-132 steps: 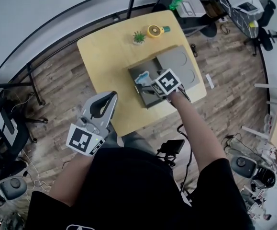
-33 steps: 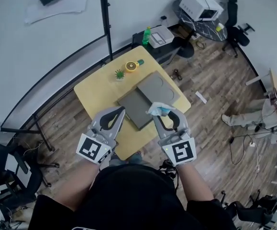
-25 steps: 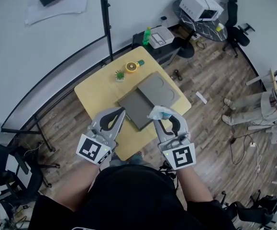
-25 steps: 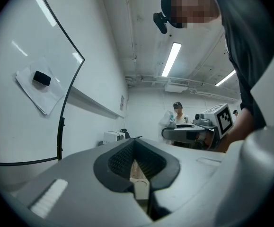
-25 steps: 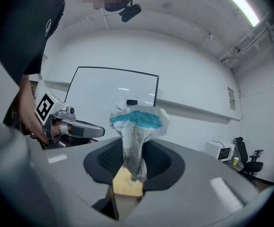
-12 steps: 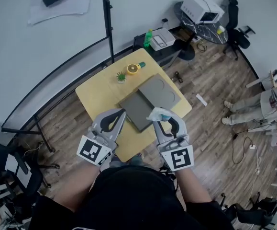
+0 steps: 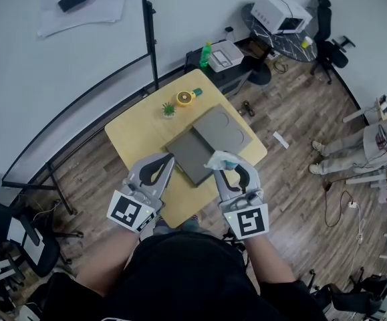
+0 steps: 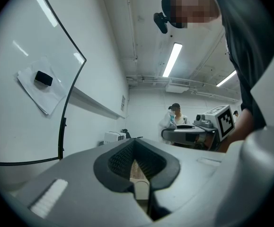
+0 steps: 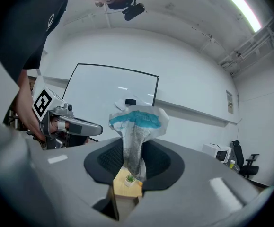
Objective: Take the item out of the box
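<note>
The item, a crumpled white packet with teal print (image 7: 221,158), sticks up from my right gripper (image 7: 226,165), which is shut on its lower end. In the right gripper view the packet (image 9: 137,122) stands upright between the dark pads of the right gripper (image 9: 135,150). The grey box (image 7: 190,154) lies open on the yellow table (image 7: 140,136), its lid (image 7: 221,127) laid flat behind it. The packet is held over the table's near edge, clear of the box. My left gripper (image 7: 161,164) hovers beside it, shut with nothing in it; its jaws also meet in its own view (image 8: 136,143).
A small potted plant (image 7: 169,109) and a yellow round object (image 7: 185,97) stand at the table's far side. A black whiteboard stand (image 7: 148,32) rises behind the table. A person (image 7: 353,154) stands at the right on the wood floor, near desks and chairs.
About five seconds ago my right gripper was down at the box with the packet. It has since come back level beside the left one. Over the last second nothing has visibly moved.
</note>
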`<state>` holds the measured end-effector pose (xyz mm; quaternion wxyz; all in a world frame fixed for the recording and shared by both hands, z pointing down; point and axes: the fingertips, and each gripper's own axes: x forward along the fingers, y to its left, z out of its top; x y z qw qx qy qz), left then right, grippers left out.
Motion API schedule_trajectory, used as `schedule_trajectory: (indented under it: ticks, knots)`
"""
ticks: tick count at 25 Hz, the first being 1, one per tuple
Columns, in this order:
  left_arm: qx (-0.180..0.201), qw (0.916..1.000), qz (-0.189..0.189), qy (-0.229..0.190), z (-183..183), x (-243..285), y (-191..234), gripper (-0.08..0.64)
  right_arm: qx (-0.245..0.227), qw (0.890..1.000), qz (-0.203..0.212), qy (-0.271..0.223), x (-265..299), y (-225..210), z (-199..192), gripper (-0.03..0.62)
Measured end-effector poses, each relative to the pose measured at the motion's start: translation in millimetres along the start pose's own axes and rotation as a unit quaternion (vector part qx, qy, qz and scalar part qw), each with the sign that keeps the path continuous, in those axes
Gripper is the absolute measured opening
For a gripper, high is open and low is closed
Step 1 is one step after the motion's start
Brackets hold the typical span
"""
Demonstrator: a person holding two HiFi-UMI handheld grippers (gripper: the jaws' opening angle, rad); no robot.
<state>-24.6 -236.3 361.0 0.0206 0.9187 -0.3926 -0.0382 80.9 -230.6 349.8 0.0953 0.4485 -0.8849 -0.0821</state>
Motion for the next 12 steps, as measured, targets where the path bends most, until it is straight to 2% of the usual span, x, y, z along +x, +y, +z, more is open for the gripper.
schedule_trajectory:
  ticks: [7,12]
  knots:
    - [0.004,1.0,-0.004,-0.008,3.2,2.6,-1.2,0.0,-0.002,1.0,-0.004,-0.001,-1.9,-2.1,1.3,0.104]
    - [-0.003,1.0,-0.004,0.004,0.6,1.8,-3.0,0.0,-0.005,1.0,-0.008,-0.002,-2.1,-3.5,2.2,0.104]
